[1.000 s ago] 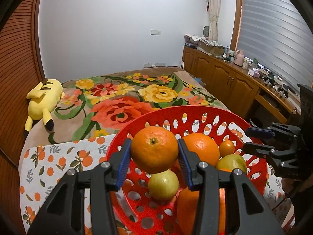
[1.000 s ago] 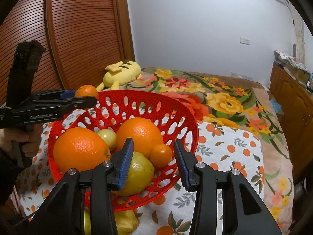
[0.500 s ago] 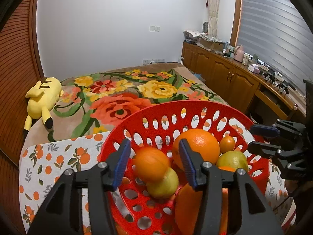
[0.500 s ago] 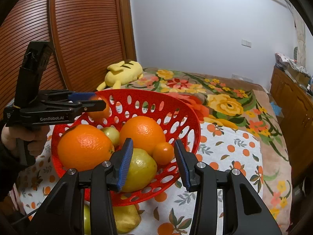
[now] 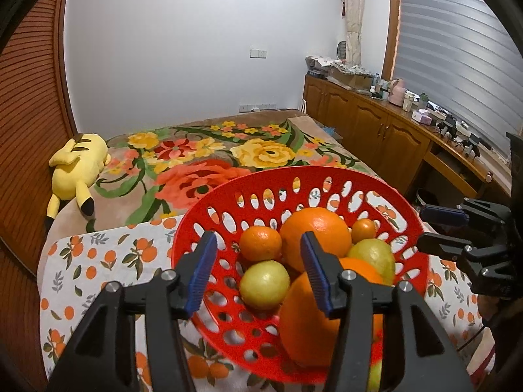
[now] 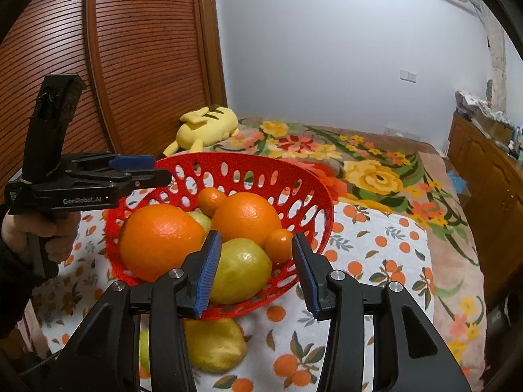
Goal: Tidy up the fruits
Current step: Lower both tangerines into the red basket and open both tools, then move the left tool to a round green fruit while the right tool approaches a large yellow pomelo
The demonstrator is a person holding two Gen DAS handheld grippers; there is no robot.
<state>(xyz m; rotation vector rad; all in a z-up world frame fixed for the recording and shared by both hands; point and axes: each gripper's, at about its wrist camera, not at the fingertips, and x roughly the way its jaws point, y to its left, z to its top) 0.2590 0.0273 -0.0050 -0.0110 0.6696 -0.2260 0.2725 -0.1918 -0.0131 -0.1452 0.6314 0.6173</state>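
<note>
Black plastic and blue pads: the left gripper (image 5: 258, 271) tilts down over the near rim of the basket (image 5: 228, 202), its jaws parted with nothing between them. They have just been opening, and the small mandarin (image 5: 260, 243) sits free in the basket beyond the pads, beside a big orange (image 5: 315, 238). A hand (image 6: 49, 235) in a dark sleeve grips that tool's handle at the basket's left side.

From the other side the right gripper (image 6: 253, 269) also slants down, jaws standing apart and empty, their tips just short of the basket wall. A lemon (image 6: 242, 271) lies inside the wall right ahead of them, with a tiny kumquat (image 6: 278, 245) next to it. Another lemon (image 6: 214, 343) lies on the cloth (image 6: 376, 245) outside the basket, below this gripper.

The basket is red, round and pierced with oval holes. It holds two big oranges, the nearer one (image 6: 160, 241) glossy, plus the mandarin, the kumquat and two yellow-green lemons, one small (image 5: 264, 284). It stands on an orange-printed cloth spread over a flowered blanket (image 5: 209, 160).
</note>
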